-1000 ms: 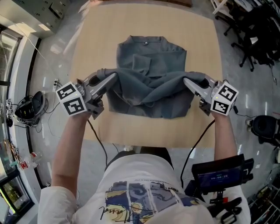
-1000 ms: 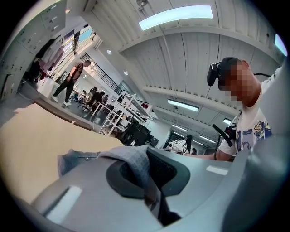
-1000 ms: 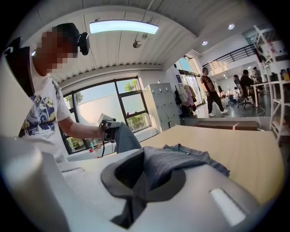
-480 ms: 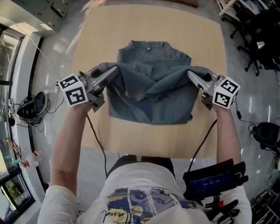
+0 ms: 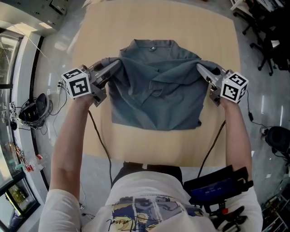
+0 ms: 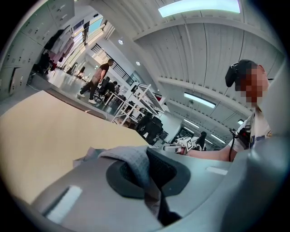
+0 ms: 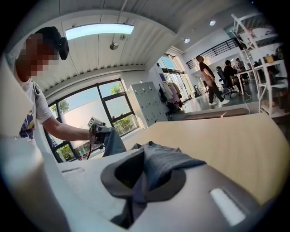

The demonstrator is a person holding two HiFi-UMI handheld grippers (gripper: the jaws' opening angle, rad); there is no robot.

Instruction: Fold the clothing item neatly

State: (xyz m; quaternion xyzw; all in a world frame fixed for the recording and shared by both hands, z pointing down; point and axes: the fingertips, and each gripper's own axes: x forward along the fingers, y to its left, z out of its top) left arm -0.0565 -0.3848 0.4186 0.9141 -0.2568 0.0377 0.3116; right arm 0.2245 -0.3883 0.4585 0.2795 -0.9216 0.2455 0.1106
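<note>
Head view: grey shirt spread on worktop, collar far side — gripper views show left claw and right claw each clamped on its cloth.

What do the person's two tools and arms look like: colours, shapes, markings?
Both the left tool and right tool are grey, tapering to narrow jaws, each carrying a white cube with black square markers. A black cable trails from each. The person wears a white short-sleeved T-shirt with a printed front.

Glossy grey floor; wood table; ceiling strip light; tall windows; black chairs.
</note>
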